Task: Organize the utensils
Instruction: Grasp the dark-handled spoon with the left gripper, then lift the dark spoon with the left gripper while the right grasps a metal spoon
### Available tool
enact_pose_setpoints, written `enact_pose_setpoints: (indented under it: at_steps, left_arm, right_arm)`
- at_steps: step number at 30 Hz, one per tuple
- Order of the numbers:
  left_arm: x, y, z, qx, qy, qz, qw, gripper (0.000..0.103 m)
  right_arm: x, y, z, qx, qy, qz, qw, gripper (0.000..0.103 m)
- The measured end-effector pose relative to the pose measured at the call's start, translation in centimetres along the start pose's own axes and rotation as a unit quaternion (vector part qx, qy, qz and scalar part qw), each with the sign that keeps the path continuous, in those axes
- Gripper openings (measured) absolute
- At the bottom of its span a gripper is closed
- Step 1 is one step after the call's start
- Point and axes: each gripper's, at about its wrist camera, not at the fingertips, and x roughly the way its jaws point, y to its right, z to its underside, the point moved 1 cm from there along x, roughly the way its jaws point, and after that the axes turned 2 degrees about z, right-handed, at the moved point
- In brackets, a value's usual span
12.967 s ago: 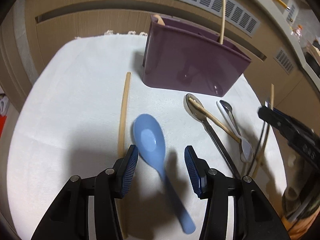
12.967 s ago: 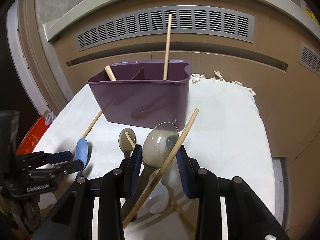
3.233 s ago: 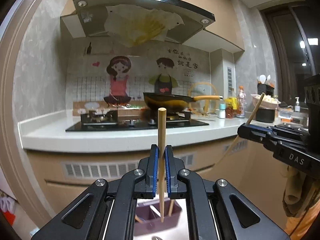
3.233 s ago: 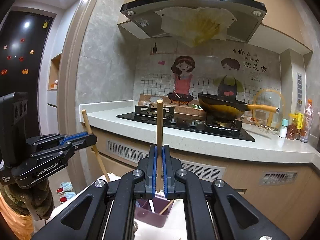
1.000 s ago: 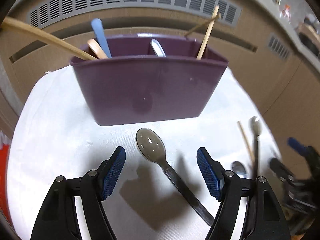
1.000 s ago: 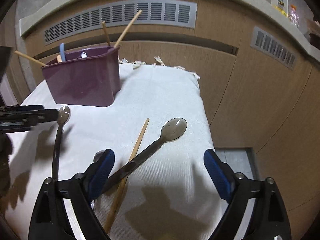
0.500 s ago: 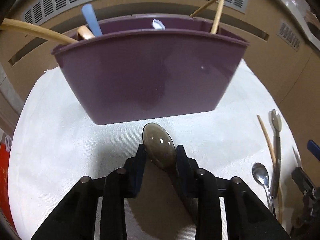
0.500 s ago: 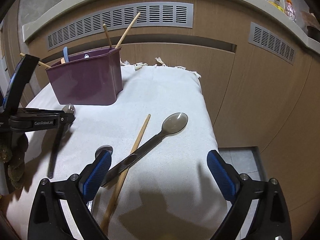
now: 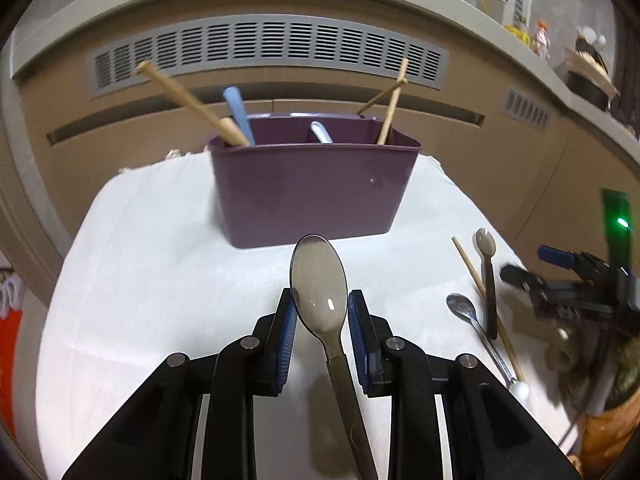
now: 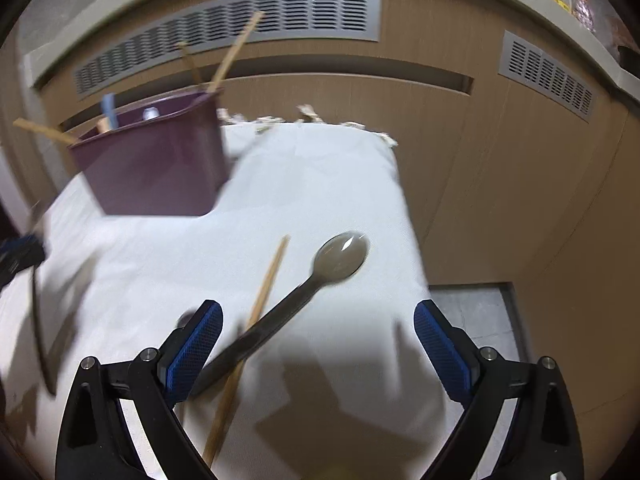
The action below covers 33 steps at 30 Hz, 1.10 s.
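Observation:
My left gripper (image 9: 320, 312) is closing its jaws on the bowl of a grey spoon (image 9: 318, 280); both blue pads touch it and the handle runs back under the camera. It is held off the white cloth (image 9: 160, 260), in front of the purple caddy (image 9: 312, 192). Chopsticks, a blue handle and a white handle stand in the caddy. My right gripper (image 10: 316, 340) is wide open above another grey spoon (image 10: 340, 258) and a wooden chopstick (image 10: 264, 292) that cross on the cloth. Nothing touches its pads.
A small metal spoon (image 9: 464, 310) lies beside the dark spoon (image 9: 486, 248) and chopstick (image 9: 472, 272) at the cloth's right. Brown cabinet fronts with grey vents (image 9: 264, 44) rise behind. The cloth's right edge (image 10: 404, 208) drops to the floor.
My left gripper went from wide open around the grey spoon to shut on its bowl, then lifted it and drew back from the caddy. The right gripper drifted slightly, still open.

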Motion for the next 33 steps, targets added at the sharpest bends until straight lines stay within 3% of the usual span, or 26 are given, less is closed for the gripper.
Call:
enact_pose_setpoints:
  at_steps: [5, 7, 15, 16, 18, 20, 25, 33]
  left_arm:
    - [0.1, -0.8, 0.5, -0.014, 0.003, 0.004, 0.9999, 0.027]
    - [0.0, -1.2, 0.6, -0.018, 0.005, 0.003, 0.9998, 0.027]
    - [-0.1, -2.5, 1.4, -0.032, 0.003, 0.011, 0.9994, 0.027]
    - [-0.1, -2.6, 1.4, -0.034, 0.002, 0.012, 0.9994, 0.027]
    - [-0.1, -2.7, 1.5, -0.037, 0.001, 0.013, 0.9992, 0.027]
    - [-0.2, -2.6, 1.4, -0.038, 0.003, 0.014, 0.9992, 0.027]
    - [-1.1, -2.1, 1.4, -0.03, 0.007, 0.012, 0.9995, 0.027]
    - [-3.3, -0.8, 1.6, -0.014, 0.018, 0.018, 0.9996, 0.027]
  right_arm:
    - [3.5, -0.1, -2.6, -0.002, -0.03, 0.055, 0.998, 0.094]
    - [4.8, -0.3, -3.3, 0.003, -0.046, 0.065, 0.997, 0.086]
    - [7.5, 0.4, -3.5, 0.067, -0.081, 0.061, 0.993, 0.069]
    - [7.4, 0.5, -3.5, 0.067, -0.08, 0.058, 0.993, 0.061]
    - [7.0, 0.0, -3.5, 0.051, -0.079, 0.05, 0.994, 0.036]
    - [6.6, -0.5, -3.6, 0.041, -0.081, 0.039, 0.995, 0.033]
    - [3.5, -1.7, -3.2, 0.015, -0.045, 0.014, 0.999, 0.033]
    - [-5.2, -4.5, -2.4, -0.043, 0.045, -0.04, 0.997, 0.032]
